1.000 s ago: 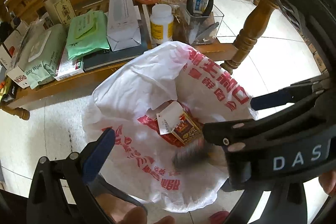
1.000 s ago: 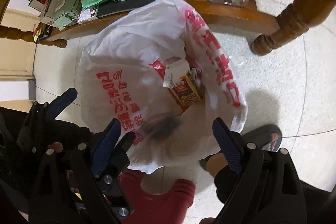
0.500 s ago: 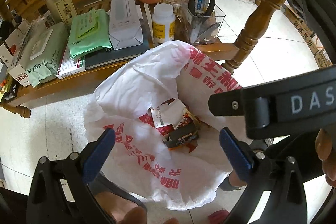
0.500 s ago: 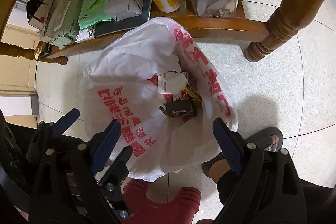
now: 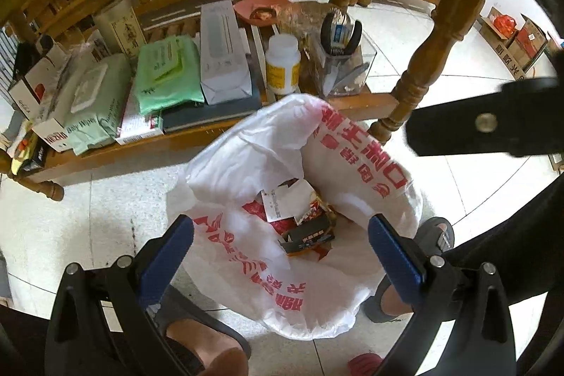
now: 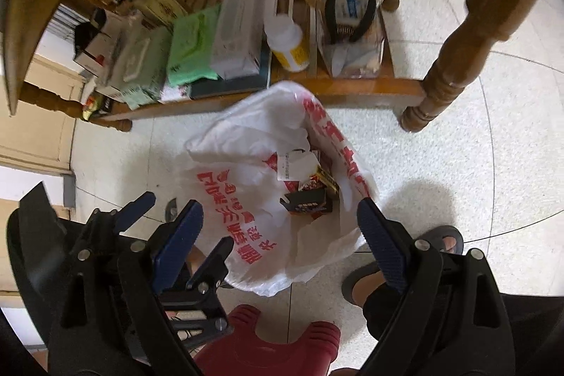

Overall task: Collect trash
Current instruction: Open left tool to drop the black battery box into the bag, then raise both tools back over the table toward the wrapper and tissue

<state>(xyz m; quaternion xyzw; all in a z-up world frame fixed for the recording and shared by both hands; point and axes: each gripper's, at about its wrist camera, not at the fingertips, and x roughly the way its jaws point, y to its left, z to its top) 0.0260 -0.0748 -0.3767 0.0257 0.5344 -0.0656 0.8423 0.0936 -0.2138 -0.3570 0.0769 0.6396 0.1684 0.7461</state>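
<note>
Your left gripper [image 5: 280,247] stands wide open with nothing between its blue pads, and your right gripper [image 6: 280,229] is also wide and empty. Both point down at the white plastic bag [image 5: 246,157] with red print, which lies open on the tiled floor [image 6: 440,147] between your sandalled feet. Inside it you see a dark small box [image 5: 308,236] and a torn white paper [image 5: 285,203]. Behind the bag, the low wooden shelf [image 5: 218,133] carries wipe packs, a white bottle [image 5: 282,67] and a clear container [image 5: 343,66].
</note>
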